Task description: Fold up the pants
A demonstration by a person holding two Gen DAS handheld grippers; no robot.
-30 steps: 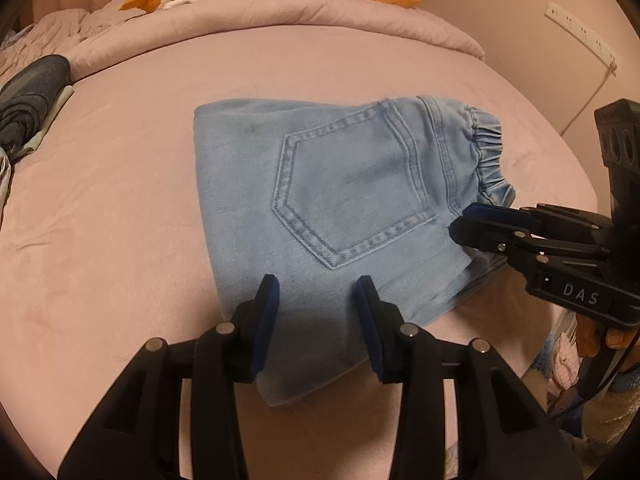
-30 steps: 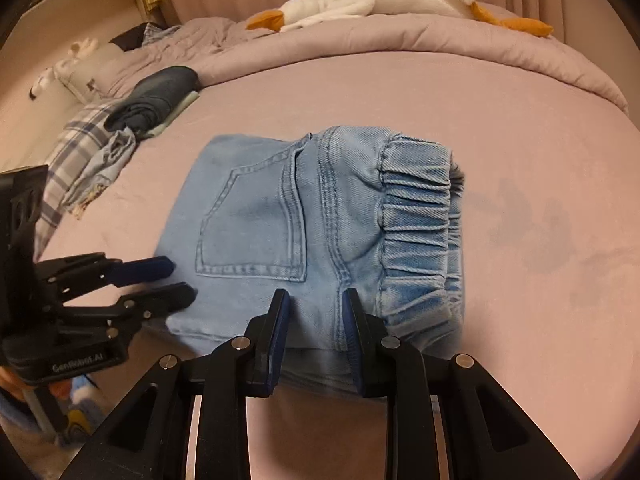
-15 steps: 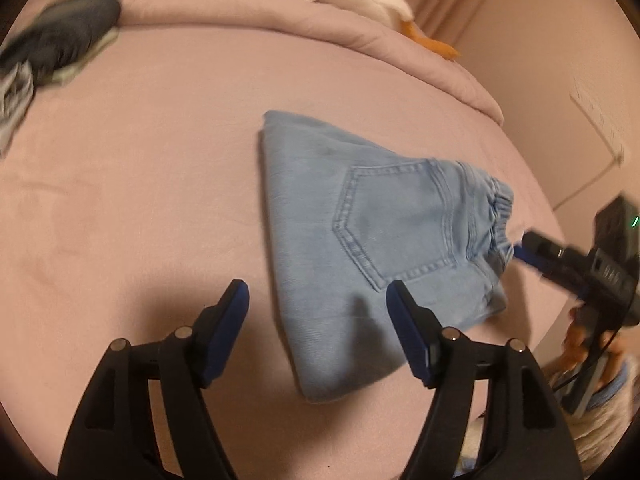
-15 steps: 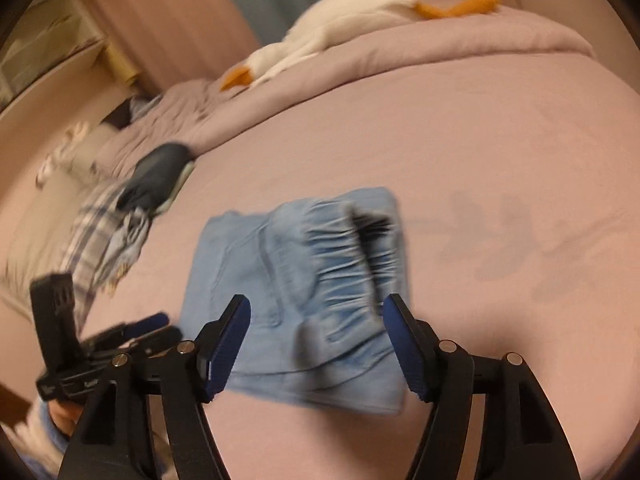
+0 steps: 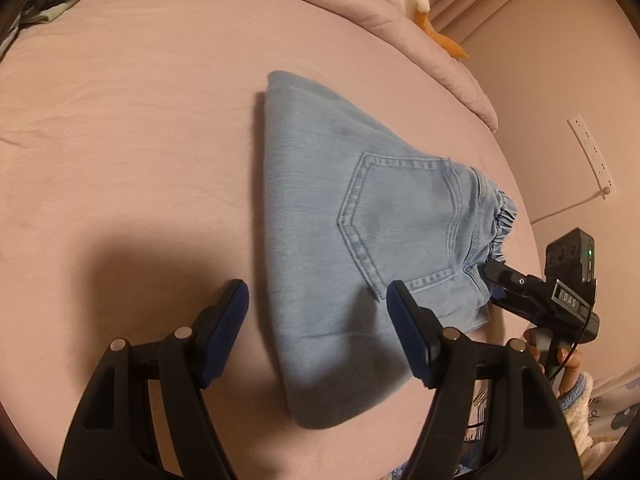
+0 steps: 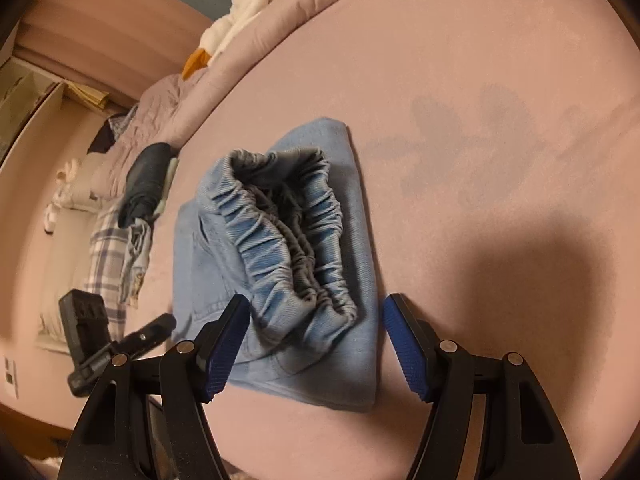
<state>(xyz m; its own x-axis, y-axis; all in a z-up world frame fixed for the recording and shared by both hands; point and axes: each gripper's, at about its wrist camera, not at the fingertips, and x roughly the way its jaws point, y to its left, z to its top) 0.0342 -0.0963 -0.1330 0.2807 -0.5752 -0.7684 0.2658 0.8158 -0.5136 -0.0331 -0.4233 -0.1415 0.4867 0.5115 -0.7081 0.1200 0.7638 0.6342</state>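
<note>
The light blue denim pants (image 5: 360,240) lie folded into a compact stack on the pink bed, back pocket up, elastic waistband at the right end. In the right wrist view the pants (image 6: 288,240) show the gathered waistband facing me. My left gripper (image 5: 318,330) is open and empty, its jaws straddling the near corner of the stack from above. My right gripper (image 6: 316,346) is open and empty, just above the waistband end. The right gripper also shows in the left wrist view (image 5: 536,296), and the left gripper in the right wrist view (image 6: 120,344).
A white plush goose (image 6: 240,12) lies on the rolled pink duvet (image 5: 360,4) at the far side. A dark folded garment (image 6: 146,178) and plaid clothes (image 6: 108,256) lie at the bed's left. A wall socket strip (image 5: 592,152) is at the right.
Both grippers went from shut on the pants' near edge to open, letting it go, and lifted and tilted away. The pants now rest folded on the bed.
</note>
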